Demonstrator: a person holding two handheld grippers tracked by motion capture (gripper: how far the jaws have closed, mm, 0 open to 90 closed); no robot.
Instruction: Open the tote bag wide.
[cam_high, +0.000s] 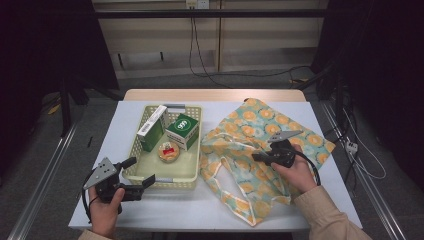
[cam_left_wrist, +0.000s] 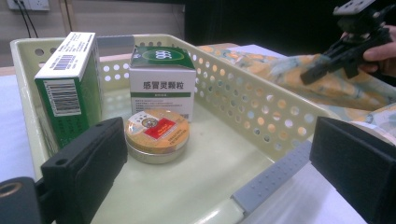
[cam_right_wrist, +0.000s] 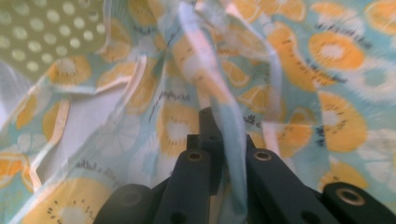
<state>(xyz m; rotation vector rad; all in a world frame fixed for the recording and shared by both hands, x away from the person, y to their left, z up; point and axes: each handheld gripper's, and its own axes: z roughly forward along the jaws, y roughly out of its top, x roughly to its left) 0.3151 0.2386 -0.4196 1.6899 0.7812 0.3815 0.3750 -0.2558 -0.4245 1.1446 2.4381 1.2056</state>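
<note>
- a fruit-print fabric bag (cam_high: 260, 150) is being worked on; it's being left spread out and crumpled on the right half of the white table (cam_high: 165, 200), its left edge just beside the pale yellow perforated basket (cam_high: 192, 176).
- the right gripper (cam_high: 256, 157) is being held over the middle of the bag with its jaws clamped tight on a pinch of the cloth; in the right gripper view a pale strap or fold of the bag (cam_right_wrist: 233, 154) is being squeezed between the black jaws.
- the left gripper (cam_high: 143, 172) is being held at the basket's near left corner, jaws spread wide around that corner and nothing being gripped.
- the bag is being judged as very light, thin and floppy, probably a bit slick, so it's likely going to sag and bunch wherever it isn't being supported.
- a hemmed edge or a handle strap is being reckoned the best spot to grab, since a single layer mid-panel is likely to slip out.
- a second grip on the opposite rim is probably being needed if the mouth is getting opened.
- in the basket, a tall green and white box (cam_high: 151, 131), a green-topped medicine box (cam_high: 183, 130) and a round tin (cam_high: 168, 151) are being left untouched.
</note>
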